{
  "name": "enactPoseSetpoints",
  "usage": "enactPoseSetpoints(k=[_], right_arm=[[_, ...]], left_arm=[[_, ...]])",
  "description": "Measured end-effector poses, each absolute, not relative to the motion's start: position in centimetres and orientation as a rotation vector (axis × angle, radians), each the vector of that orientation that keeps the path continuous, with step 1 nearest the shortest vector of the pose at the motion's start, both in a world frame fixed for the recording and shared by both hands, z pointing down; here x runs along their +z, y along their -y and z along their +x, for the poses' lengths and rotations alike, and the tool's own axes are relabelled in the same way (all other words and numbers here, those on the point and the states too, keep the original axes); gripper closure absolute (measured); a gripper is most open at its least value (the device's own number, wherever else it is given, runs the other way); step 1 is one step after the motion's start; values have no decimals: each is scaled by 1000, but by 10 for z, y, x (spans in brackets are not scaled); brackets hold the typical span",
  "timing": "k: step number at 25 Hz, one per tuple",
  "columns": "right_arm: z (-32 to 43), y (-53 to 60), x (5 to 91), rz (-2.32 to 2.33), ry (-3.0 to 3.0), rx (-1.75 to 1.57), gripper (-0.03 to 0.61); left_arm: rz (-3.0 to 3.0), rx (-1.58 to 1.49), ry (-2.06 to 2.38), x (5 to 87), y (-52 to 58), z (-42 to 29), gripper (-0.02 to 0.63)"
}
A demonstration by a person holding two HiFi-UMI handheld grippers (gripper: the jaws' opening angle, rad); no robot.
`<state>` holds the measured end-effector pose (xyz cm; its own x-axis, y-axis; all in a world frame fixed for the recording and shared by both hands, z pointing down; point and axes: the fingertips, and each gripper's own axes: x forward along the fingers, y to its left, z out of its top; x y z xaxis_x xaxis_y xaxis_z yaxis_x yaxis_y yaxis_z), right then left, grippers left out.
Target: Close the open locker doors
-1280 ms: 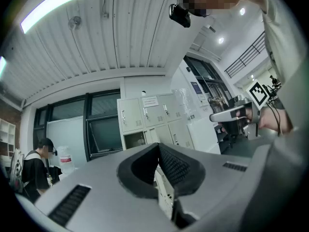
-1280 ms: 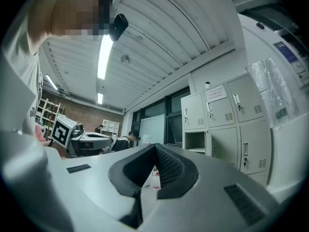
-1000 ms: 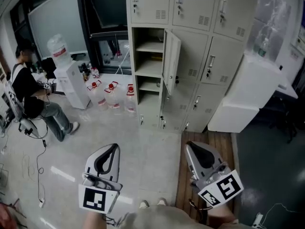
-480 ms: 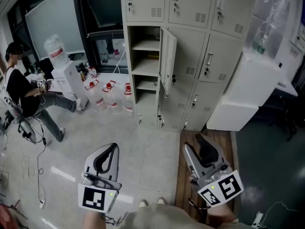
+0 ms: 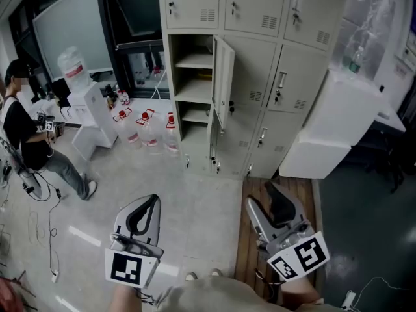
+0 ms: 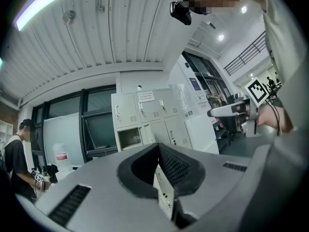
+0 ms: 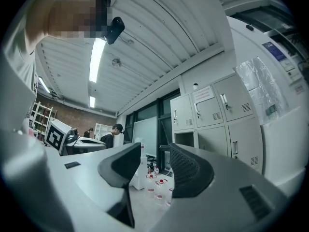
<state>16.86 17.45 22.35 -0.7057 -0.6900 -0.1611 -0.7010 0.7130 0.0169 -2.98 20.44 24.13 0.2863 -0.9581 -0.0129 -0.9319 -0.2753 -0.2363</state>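
1. Right hand-held gripper (image 5: pixel 263 199) has just been opening since the earlier frame; its jaws now stand apart with nothing between them. The left hand-held gripper (image 5: pixel 149 202) is closed and empty.
2. The open locker door (image 5: pixel 223 82) stands out from the middle row of the lockers (image 5: pixel 305 77), well apart from both.
3. I fear that an open jaw catches the door edge instead of pushing flat.
4. A weak push may leave the door unlatched, so it swings back.
5. Water bottles (image 5: pixel 146 125) stand near the locker foot; a careless step knocks them.
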Motion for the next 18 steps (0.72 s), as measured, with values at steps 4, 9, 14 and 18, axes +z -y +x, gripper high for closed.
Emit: enactPoseSetpoints(k=[4, 9, 14, 18], right_arm=[[183, -170, 226, -1112, -2779, 123, 383], [195, -159, 233, -1096, -2785, 123, 382], [193, -147, 241, -1068, -2780, 140, 377], [188, -133, 258, -1069, -2787, 151, 376]], left_arm=[[-2334, -200, -1776, 244, -202, -19, 607], [-2317, -207, -1800, 251, -195, -11, 607], [-2305, -207, -1812, 261, -185, -12, 607], [-2292, -207, -1796, 275, -166, -14, 607]])
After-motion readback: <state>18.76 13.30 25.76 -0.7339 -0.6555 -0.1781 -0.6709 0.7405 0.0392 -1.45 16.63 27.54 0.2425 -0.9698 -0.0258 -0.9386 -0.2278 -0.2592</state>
